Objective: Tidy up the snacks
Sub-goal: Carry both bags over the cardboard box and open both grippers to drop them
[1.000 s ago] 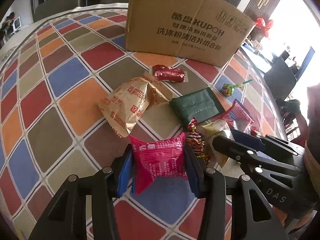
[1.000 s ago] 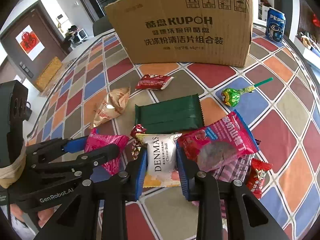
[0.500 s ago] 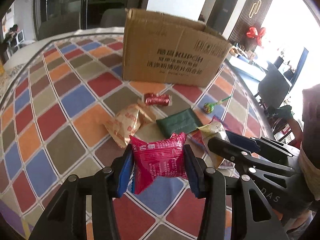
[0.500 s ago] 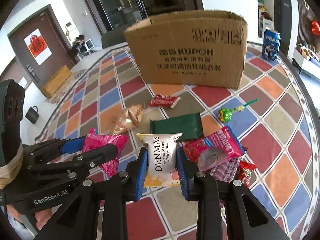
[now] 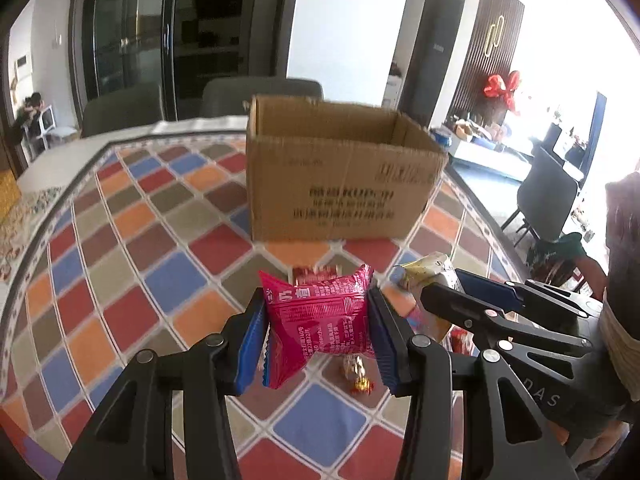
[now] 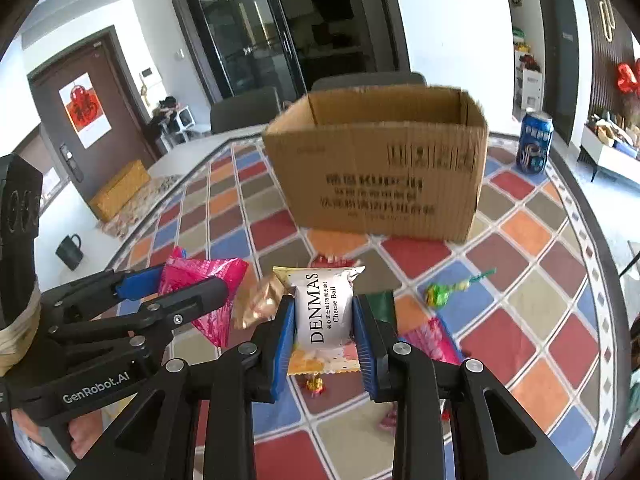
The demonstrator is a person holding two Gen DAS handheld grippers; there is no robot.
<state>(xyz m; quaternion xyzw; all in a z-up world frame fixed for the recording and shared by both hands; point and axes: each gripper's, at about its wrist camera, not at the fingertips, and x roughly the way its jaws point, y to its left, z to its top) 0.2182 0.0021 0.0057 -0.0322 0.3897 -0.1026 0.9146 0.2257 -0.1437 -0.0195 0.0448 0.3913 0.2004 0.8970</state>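
My left gripper is shut on a pink snack packet and holds it above the table. My right gripper is shut on a white DENMAS cheese ball packet, also lifted. Each gripper shows in the other's view, the left with the pink packet, the right with the white packet. An open cardboard box stands upright at the far side of the table; it also shows in the right wrist view. Both grippers are in front of it.
On the checked tablecloth lie a green lollipop, a gold packet, a pink-red packet and a small wrapped candy. A blue Pepsi can stands right of the box. Chairs stand behind the table.
Both grippers have risen and tilted up with their packets held. The box's open top is now visible and the snacks on the table sit lower in view.
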